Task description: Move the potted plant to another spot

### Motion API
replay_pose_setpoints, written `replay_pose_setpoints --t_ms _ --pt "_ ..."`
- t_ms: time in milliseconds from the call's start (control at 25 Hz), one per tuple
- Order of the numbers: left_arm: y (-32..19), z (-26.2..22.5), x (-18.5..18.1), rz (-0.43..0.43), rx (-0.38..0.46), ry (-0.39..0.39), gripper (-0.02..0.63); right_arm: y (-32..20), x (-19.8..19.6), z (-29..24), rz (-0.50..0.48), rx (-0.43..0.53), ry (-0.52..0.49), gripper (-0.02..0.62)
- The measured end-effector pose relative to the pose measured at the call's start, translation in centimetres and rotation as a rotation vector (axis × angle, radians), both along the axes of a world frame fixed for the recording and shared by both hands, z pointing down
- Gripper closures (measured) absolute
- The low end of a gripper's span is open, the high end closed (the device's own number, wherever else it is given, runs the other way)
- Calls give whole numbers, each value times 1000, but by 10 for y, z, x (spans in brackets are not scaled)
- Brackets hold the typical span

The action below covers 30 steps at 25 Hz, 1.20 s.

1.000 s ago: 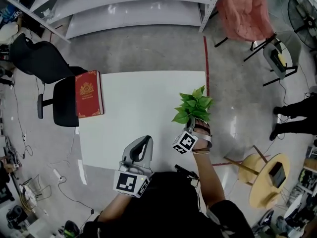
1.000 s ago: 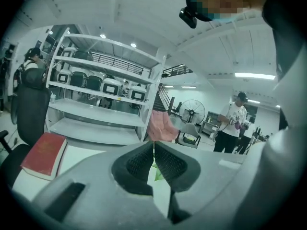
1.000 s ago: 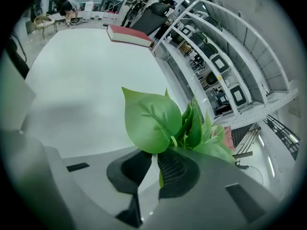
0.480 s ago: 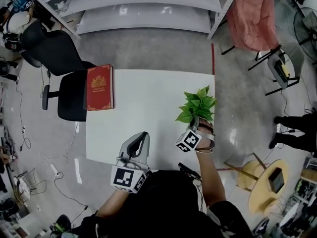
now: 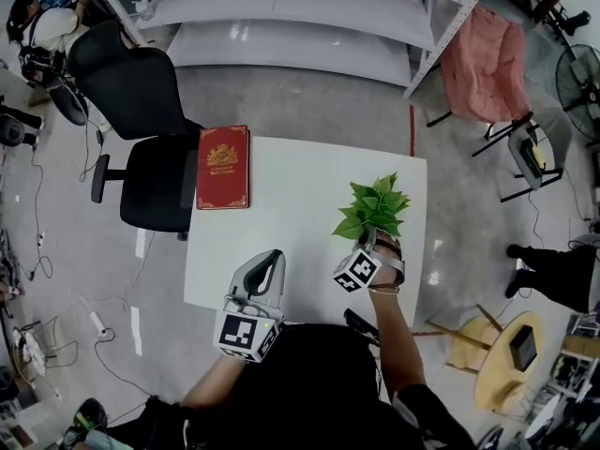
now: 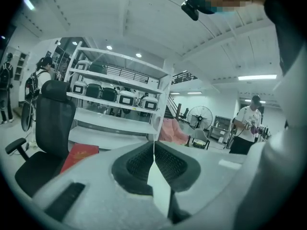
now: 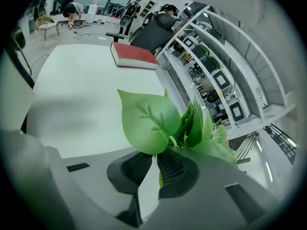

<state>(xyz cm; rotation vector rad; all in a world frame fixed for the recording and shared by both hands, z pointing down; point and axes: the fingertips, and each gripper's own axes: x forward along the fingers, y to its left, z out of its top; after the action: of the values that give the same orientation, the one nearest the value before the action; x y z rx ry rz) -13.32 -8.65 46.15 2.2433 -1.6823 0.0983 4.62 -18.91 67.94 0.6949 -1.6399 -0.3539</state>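
The potted plant shows as a bunch of green leaves over the right part of the white table; its pot is hidden. My right gripper is shut at the plant's base and holds it. In the right gripper view the big leaves rise just past the jaws of the right gripper, with a green bit pinched between them. My left gripper is shut on nothing near the table's front edge. In the left gripper view, the left gripper has its jaws pressed together.
A red book lies at the table's far left corner, next to a black office chair. Metal shelves stand beyond the table. At the right are a pink-draped chair, a wooden stool and a person's legs.
The head view has swung, so the table sits further right and lower in the picture. The held plant has shifted a little inward from the table's right edge. The left gripper stays shut.
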Motion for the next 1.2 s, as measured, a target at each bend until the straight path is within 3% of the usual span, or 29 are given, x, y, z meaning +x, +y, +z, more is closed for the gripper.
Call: replay_pose_setpoints --t_ms 680,1200 --pt "38 -2 -126 -82 18 20 583 25 -185 0 -150 14 -50 560" --pt "39 14 -184 -102 4 40 583 32 -259 27 -210 -10 -40 560"
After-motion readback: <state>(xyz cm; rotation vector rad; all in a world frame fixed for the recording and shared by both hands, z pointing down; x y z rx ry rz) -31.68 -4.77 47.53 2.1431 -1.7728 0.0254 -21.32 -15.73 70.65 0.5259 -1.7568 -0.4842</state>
